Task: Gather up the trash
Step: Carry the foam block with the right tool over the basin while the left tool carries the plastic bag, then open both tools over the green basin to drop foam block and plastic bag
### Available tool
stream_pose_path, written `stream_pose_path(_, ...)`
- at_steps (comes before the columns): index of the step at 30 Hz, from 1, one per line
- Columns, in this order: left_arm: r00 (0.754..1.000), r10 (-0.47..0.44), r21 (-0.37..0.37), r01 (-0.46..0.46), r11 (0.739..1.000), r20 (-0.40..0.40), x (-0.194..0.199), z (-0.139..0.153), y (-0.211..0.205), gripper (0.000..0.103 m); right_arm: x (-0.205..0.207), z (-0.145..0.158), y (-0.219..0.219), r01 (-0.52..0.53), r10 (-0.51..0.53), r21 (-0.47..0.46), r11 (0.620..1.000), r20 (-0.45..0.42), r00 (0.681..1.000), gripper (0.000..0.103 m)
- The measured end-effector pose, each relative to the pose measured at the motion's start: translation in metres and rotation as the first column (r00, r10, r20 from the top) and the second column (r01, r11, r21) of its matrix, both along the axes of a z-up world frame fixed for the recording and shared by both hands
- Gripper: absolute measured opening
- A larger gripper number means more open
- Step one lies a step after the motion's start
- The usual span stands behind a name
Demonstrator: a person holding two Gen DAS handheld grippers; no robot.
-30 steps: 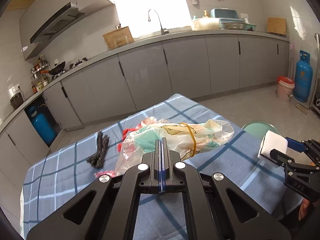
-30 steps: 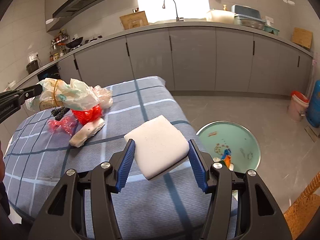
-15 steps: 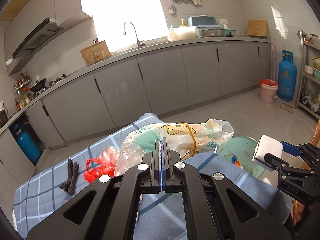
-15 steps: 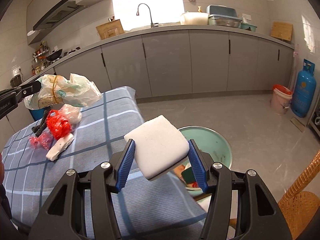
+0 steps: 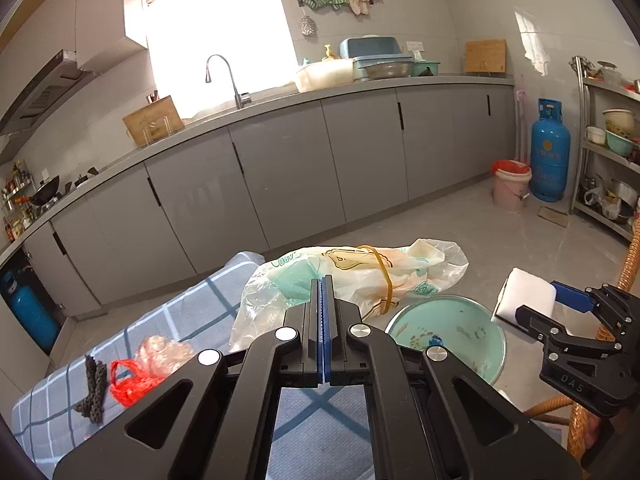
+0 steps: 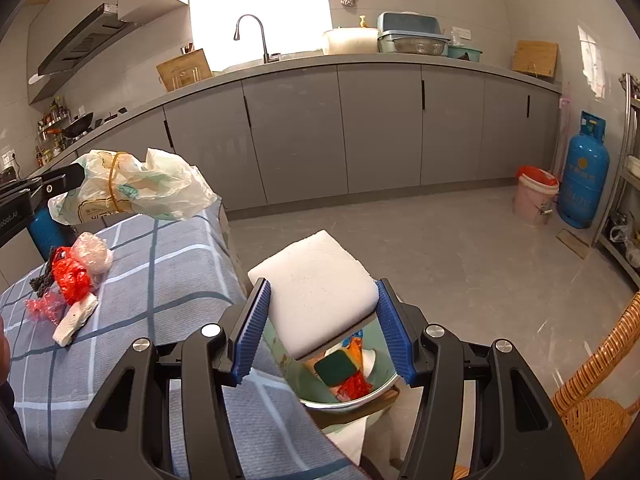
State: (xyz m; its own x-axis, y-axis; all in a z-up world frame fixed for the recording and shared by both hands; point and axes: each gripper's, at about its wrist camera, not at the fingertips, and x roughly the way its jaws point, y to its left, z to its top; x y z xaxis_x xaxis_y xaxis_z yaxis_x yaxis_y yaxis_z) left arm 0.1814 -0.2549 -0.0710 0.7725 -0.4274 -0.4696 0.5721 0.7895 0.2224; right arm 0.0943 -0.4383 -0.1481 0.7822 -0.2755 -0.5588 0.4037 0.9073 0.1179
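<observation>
My left gripper (image 5: pixel 322 284) is shut on a crumpled clear plastic bag (image 5: pixel 360 276) with a rubber band, held in the air past the table's right end. The bag also shows in the right wrist view (image 6: pixel 136 188). My right gripper (image 6: pixel 322 304) is shut on a white foam block (image 6: pixel 316 296), held directly above a green basin (image 6: pixel 348 396) with scraps in it. The block (image 5: pixel 524 298) and the basin (image 5: pixel 472 344) also show in the left wrist view. On the table lie a red bag (image 6: pixel 70 276), a pink bag (image 6: pixel 94 254), a white wad (image 6: pixel 76 318) and a black strip (image 5: pixel 94 388).
The table (image 6: pixel 168 280) has a grey-blue checked cloth. A wicker chair (image 6: pixel 600 408) stands at the right. Grey cabinets (image 6: pixel 380 128) line the far wall. A blue gas cylinder (image 6: pixel 584 176) and a pink bucket (image 6: pixel 534 194) stand on the floor at the far right.
Both grippers have swung to the right, off the table's end. The foam block now hangs over the green basin, and the plastic bag has come close above the basin's edge.
</observation>
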Motion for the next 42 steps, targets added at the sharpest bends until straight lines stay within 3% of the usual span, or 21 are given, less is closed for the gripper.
stream_pose_path(23,0.991,-0.075,0.077,0.084,0.994,-0.107,0.032,-0.068,-0.093,0.001,0.042,-0.053,-0.066,0.042,-0.038,0.047,0.998,-0.071,0.997,0.056)
stream_pose_path(28,0.986,-0.082,0.088,0.095,0.992,-0.143,0.038,-0.082,-0.101,0.004,0.048,-0.068,-0.072,0.039,-0.034,0.057,0.998,-0.083,0.996,0.062)
stream_pose_path(30,0.986,-0.075,0.092,0.09,0.992,-0.151,0.041,-0.085,-0.1,0.015,0.047,-0.073,-0.074,0.053,-0.048,0.052,0.997,-0.092,0.995,0.071)
stream_pose_path(32,0.986,-0.069,0.094,0.084,0.992,-0.152,0.042,-0.086,-0.096,0.031,0.044,-0.076,-0.076,0.067,-0.062,0.054,0.996,-0.1,0.993,0.071)
stream_pose_path(36,0.987,-0.041,0.1,0.057,0.993,-0.156,0.046,-0.084,-0.087,0.036,0.036,-0.075,-0.076,0.094,-0.087,0.074,0.993,-0.101,0.991,0.071)
stream_pose_path(42,0.989,0.014,0.094,0.0,0.996,-0.146,0.043,-0.074,-0.058,0.065,0.02,-0.064,-0.066,0.113,-0.105,0.096,0.989,-0.085,0.991,0.072)
